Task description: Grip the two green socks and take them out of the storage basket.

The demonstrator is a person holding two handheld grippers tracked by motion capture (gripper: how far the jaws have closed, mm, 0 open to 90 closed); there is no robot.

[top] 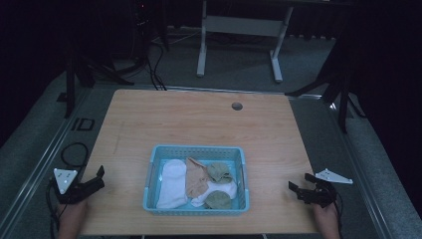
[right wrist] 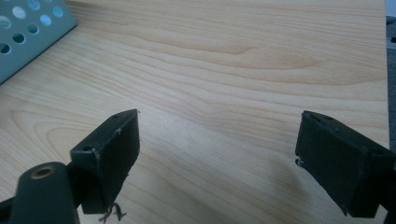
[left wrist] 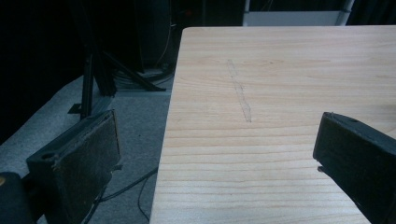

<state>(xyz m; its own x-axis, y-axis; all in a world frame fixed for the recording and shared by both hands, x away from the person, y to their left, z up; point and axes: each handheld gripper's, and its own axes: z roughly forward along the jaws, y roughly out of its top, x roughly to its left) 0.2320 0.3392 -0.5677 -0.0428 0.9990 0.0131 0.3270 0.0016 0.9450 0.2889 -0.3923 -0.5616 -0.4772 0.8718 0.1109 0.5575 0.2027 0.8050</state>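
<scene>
A blue perforated basket (top: 152, 164) of socks, among them a white sock (top: 171, 184) and a tan one (top: 196, 179), sits near the table's (top: 149, 114) front edge. The left gripper (top: 97, 178) and right gripper (top: 297, 189) wait at the front corners, jaws spread wide and empty, apparently poised to start reaching in.

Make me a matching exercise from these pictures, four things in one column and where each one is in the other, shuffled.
1. blue basket
2. white sock
3. left gripper
4. round hole

A. far part of the table
B. at the table's left edge
C. near middle of the table
D. left side of the basket

Pairs: 1-C, 2-D, 3-B, 4-A
</scene>
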